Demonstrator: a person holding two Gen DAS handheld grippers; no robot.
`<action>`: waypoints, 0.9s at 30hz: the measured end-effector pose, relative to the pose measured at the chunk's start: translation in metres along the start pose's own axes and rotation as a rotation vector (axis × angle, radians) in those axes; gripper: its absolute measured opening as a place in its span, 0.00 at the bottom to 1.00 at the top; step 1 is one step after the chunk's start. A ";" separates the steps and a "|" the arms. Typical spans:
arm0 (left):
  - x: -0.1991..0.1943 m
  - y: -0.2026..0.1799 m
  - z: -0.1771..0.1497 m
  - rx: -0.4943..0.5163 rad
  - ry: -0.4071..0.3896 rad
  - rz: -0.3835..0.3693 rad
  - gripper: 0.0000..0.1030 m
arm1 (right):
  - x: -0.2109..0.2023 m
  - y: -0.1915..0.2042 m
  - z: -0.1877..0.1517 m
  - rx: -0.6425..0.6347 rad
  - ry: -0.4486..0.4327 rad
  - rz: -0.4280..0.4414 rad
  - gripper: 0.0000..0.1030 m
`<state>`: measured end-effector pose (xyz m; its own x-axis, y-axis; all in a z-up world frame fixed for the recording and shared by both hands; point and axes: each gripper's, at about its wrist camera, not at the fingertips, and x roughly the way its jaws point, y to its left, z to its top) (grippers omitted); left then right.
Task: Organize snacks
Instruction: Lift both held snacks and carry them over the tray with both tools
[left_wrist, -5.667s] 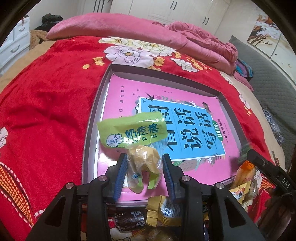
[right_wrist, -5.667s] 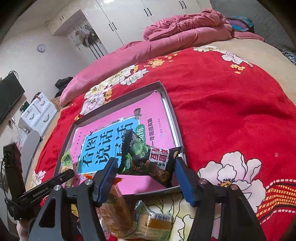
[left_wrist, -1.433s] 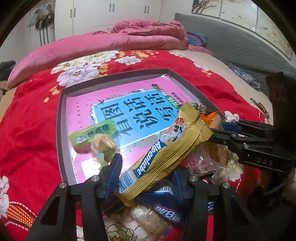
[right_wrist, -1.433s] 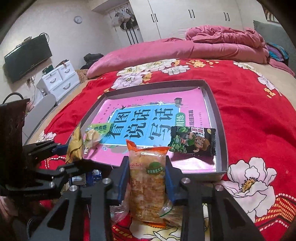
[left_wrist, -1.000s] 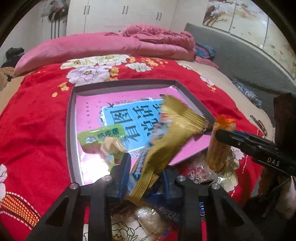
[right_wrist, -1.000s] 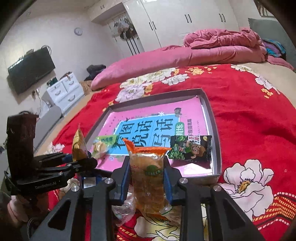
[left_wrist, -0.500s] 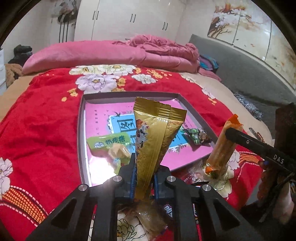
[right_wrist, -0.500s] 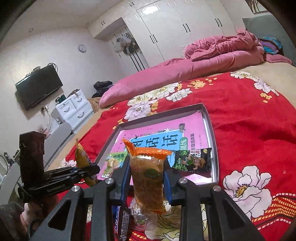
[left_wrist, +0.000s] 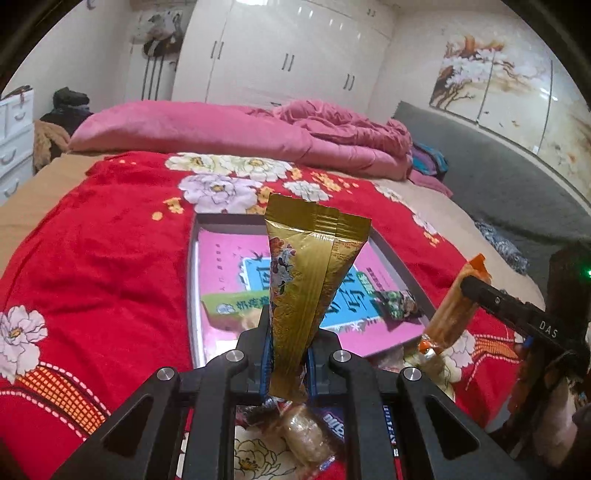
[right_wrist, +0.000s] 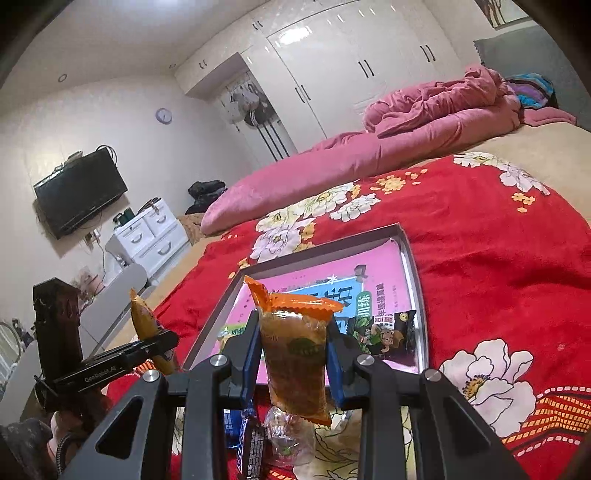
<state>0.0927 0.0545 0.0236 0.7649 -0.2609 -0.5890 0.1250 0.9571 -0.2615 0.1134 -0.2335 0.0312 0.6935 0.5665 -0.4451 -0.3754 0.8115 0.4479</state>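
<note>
Shallow grey tray (left_wrist: 192, 295) on red floral bedspread (left_wrist: 96, 266); land both packets on bare pink lining, clear of the packets there. Left gripper (left_wrist: 288, 350) clenched on gold foil packet (left_wrist: 310, 280), upright. Right gripper (right_wrist: 293, 354) grasping orange-topped clear packet (right_wrist: 295, 354).

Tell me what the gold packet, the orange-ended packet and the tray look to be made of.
Gold packet: shiny metallised foil film, by its glare and sharp creases. Orange-ended packet: thin clear plastic film, contents showing through, crimped printed ends. Tray: probably metal, with a thin grey, dully reflective rim; painted plastic is possible.
</note>
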 end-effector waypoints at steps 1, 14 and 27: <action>-0.001 0.001 0.001 -0.006 -0.008 0.002 0.14 | -0.001 -0.001 0.001 0.003 -0.005 -0.002 0.30; 0.003 -0.003 0.008 -0.011 -0.054 0.012 0.14 | -0.007 -0.020 0.011 0.096 -0.075 -0.032 0.30; 0.030 -0.020 0.011 0.019 -0.028 0.005 0.14 | 0.006 -0.023 0.015 0.125 -0.077 -0.047 0.30</action>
<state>0.1207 0.0292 0.0195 0.7827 -0.2526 -0.5688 0.1330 0.9607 -0.2437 0.1355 -0.2503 0.0298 0.7553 0.5116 -0.4097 -0.2651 0.8101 0.5229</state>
